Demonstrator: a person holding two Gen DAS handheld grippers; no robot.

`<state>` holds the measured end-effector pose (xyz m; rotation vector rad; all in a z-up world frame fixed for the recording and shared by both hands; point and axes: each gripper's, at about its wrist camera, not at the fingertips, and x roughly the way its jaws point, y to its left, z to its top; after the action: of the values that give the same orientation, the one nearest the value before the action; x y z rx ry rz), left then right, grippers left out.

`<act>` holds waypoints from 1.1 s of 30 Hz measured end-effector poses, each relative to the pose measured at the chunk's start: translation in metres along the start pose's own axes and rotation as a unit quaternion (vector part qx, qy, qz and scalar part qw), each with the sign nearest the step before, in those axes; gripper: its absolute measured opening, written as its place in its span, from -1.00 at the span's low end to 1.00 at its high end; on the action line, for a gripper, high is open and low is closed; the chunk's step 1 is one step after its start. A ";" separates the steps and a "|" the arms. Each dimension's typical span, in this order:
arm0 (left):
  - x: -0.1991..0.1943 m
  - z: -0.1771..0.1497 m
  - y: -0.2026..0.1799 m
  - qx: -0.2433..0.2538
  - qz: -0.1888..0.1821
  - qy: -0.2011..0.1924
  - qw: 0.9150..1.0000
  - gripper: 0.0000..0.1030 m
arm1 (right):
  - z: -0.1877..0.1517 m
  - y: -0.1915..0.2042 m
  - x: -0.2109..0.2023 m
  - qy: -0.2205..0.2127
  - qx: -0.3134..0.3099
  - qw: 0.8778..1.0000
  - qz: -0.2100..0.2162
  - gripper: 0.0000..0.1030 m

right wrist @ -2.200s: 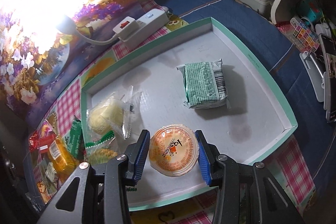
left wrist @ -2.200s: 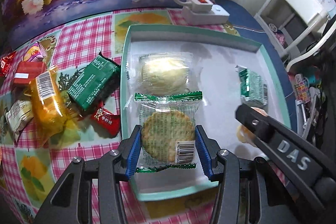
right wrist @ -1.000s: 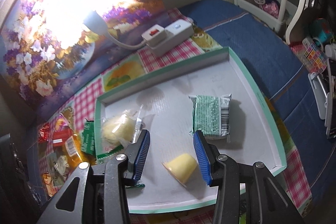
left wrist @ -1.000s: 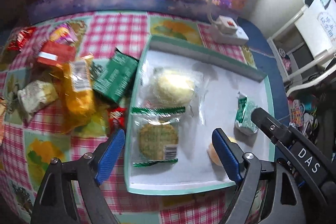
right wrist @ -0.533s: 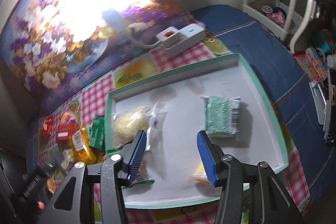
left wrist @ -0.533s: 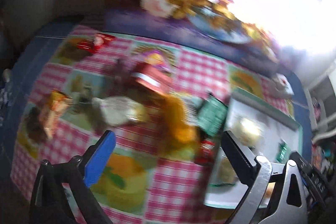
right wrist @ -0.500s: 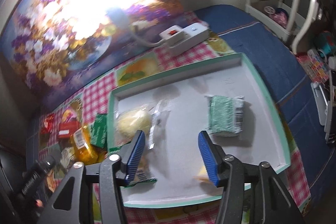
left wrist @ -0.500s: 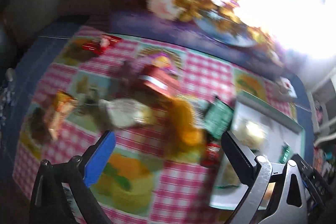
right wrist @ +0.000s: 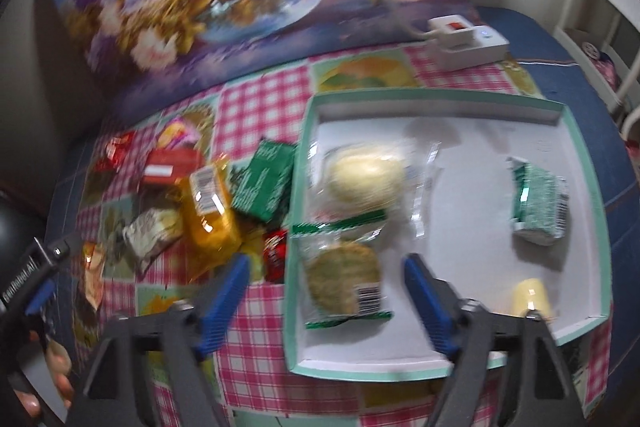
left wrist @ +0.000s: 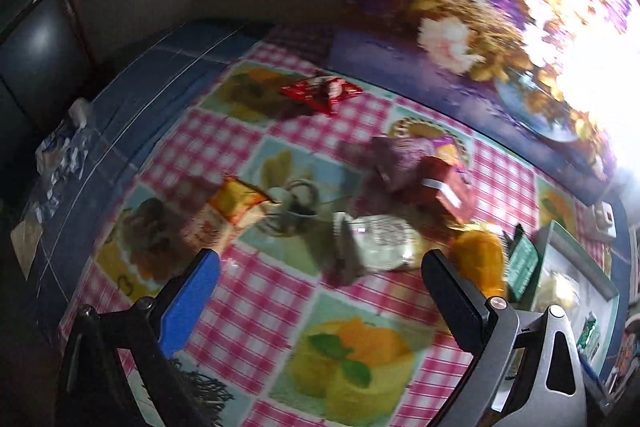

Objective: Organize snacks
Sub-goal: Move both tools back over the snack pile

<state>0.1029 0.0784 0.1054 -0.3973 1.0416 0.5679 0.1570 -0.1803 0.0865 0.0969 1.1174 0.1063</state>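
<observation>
One tray (right wrist: 304,227) holds four snacks: one pale bun (right wrist: 364,183), one round cracker pack (right wrist: 344,281), one green-and-white packet (right wrist: 538,205), one yellow jelly cup (right wrist: 530,297). Left of it lie one green packet (right wrist: 266,185), one orange bag (right wrist: 210,215), one red box (right wrist: 172,163), one power strip (right wrist: 466,43) behind

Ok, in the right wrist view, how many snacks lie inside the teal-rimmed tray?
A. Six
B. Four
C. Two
B: the tray holds a pale round bun, a round cracker pack, a green foil packet and a yellow jelly cup; the other snacks lie outside on the checked cloth.
</observation>
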 end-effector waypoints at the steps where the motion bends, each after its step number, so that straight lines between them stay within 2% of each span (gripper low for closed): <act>1: 0.002 0.001 0.008 -0.011 0.002 0.003 1.000 0.95 | 0.000 0.003 0.002 0.002 -0.005 1.000 0.000 0.77; 5: 0.008 0.005 0.028 -0.031 0.013 0.007 0.999 0.95 | -0.003 0.016 0.007 0.006 -0.027 1.000 0.002 0.83; 8: 0.010 0.009 0.041 -0.032 0.033 0.007 0.999 0.95 | -0.005 0.020 0.012 0.008 -0.034 0.999 0.005 1.00; 15: 0.017 0.021 0.071 -0.046 0.056 0.000 0.997 0.95 | -0.006 0.028 0.018 -0.007 -0.042 0.999 0.016 1.00; 22: 0.039 0.027 0.090 -0.059 0.016 0.022 0.998 0.95 | 0.000 0.041 0.013 -0.053 -0.057 0.997 0.030 1.00; 25: 0.045 0.031 0.102 -0.076 -0.005 0.022 0.997 0.95 | 0.004 0.044 0.019 -0.047 -0.061 0.996 0.039 1.00; 27: 0.049 0.032 0.111 -0.091 -0.004 0.020 0.996 0.95 | 0.006 0.047 0.024 -0.038 -0.062 0.996 0.048 1.00; 33: 0.072 0.033 0.121 -0.107 -0.017 0.038 0.993 0.95 | 0.011 0.064 0.038 -0.030 -0.097 0.994 0.037 1.00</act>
<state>0.0797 0.2106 0.0513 -0.6294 1.0481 0.6398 0.1809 -0.1120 0.0658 -0.0316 1.0386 0.2756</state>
